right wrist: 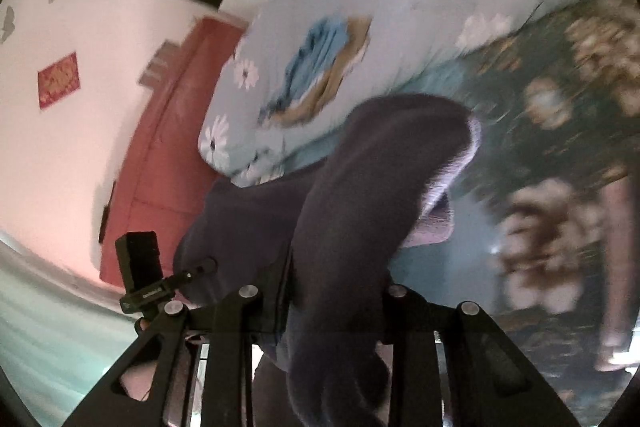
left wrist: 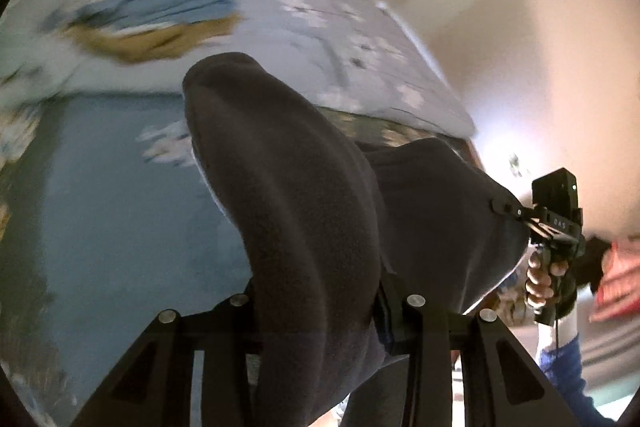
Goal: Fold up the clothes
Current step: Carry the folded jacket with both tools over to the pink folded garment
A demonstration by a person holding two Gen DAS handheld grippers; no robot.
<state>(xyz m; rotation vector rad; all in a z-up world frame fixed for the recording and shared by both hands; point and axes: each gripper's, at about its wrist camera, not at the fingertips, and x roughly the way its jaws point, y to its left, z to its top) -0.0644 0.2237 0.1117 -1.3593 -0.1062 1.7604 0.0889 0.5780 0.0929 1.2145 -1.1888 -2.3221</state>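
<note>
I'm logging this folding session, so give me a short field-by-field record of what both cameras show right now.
garment: dark grey fleece garment, lifted off the bed, draped over both sets of jaws
left gripper: shut on the garment
right gripper: shut on the garment's far edge
bedding: pale blue floral quilt, bunched behind the garment
other clothes: blue and tan pile lying on the quilt
image quality: background motion-blurred

Dark garment [left wrist: 304, 211] draped across both jaws
</note>
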